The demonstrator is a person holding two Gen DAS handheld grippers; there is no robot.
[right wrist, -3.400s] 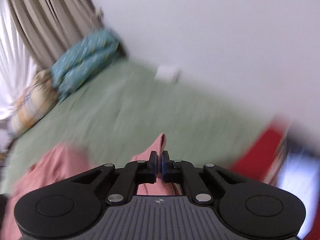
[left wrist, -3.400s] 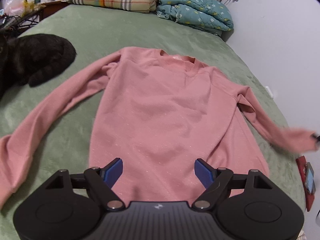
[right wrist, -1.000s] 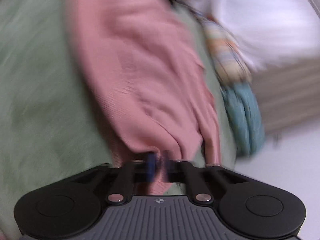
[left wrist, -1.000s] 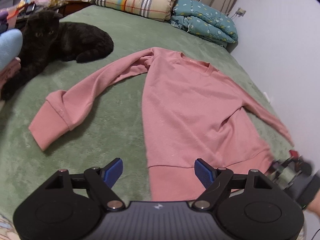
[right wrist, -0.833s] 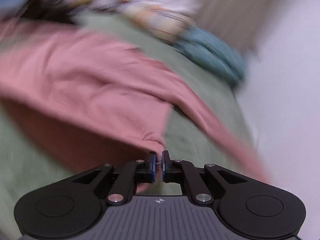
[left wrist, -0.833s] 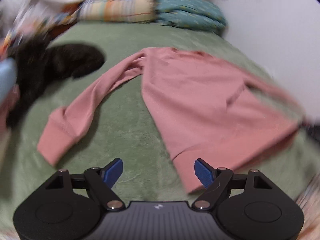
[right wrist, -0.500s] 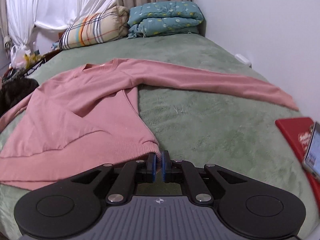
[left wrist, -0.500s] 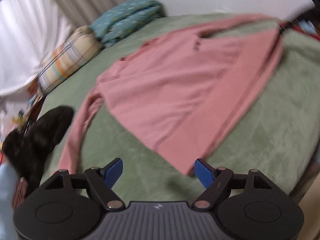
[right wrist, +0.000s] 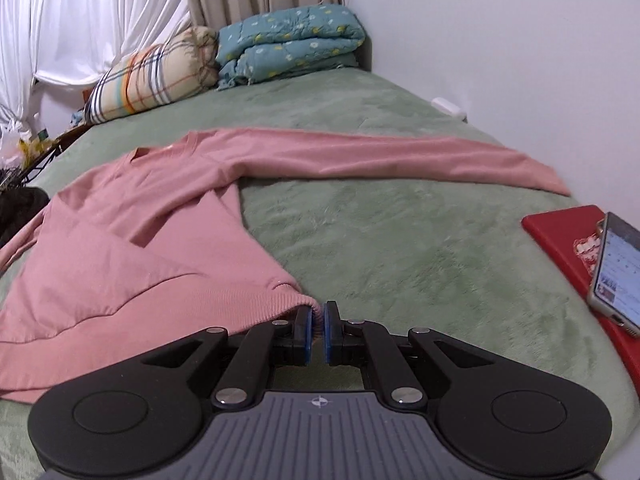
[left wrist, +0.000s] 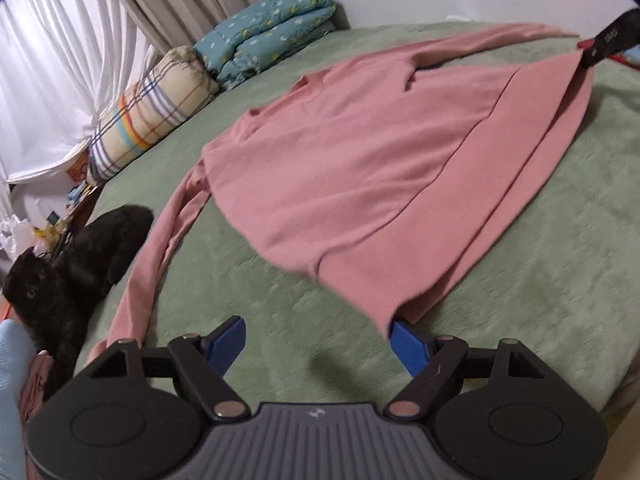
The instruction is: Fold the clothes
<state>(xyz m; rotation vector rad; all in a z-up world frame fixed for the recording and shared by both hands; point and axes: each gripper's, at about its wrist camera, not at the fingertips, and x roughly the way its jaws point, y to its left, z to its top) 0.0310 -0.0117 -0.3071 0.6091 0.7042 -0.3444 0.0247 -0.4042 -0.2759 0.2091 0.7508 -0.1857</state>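
Note:
A pink sweatshirt (left wrist: 360, 152) lies spread on the green bed (left wrist: 560, 264), one sleeve stretched toward the wall (right wrist: 400, 156), the other trailing toward the cat. My right gripper (right wrist: 316, 332) is shut on the sweatshirt's right hem corner, and ribbed fabric shows between its pads. In the left wrist view it appears at the far right (left wrist: 608, 40), holding that corner up. My left gripper (left wrist: 318, 340) stands open just above the bed. The left hem corner (left wrist: 380, 308) hangs right in front of its right-hand fingertip (left wrist: 408, 344), with nothing pinched.
A black cat (left wrist: 72, 264) lies at the bed's left side beside a light blue cloth (left wrist: 10, 380). A plaid pillow (left wrist: 148, 120) and a teal quilt (left wrist: 272, 28) sit at the head. A red book (right wrist: 568, 236) with a phone (right wrist: 616, 268) lies by the wall.
The right gripper, earlier shut on a sleeve cuff, now holds the right hem corner. The left gripper has rolled and come down close to the left hem corner, staying open.

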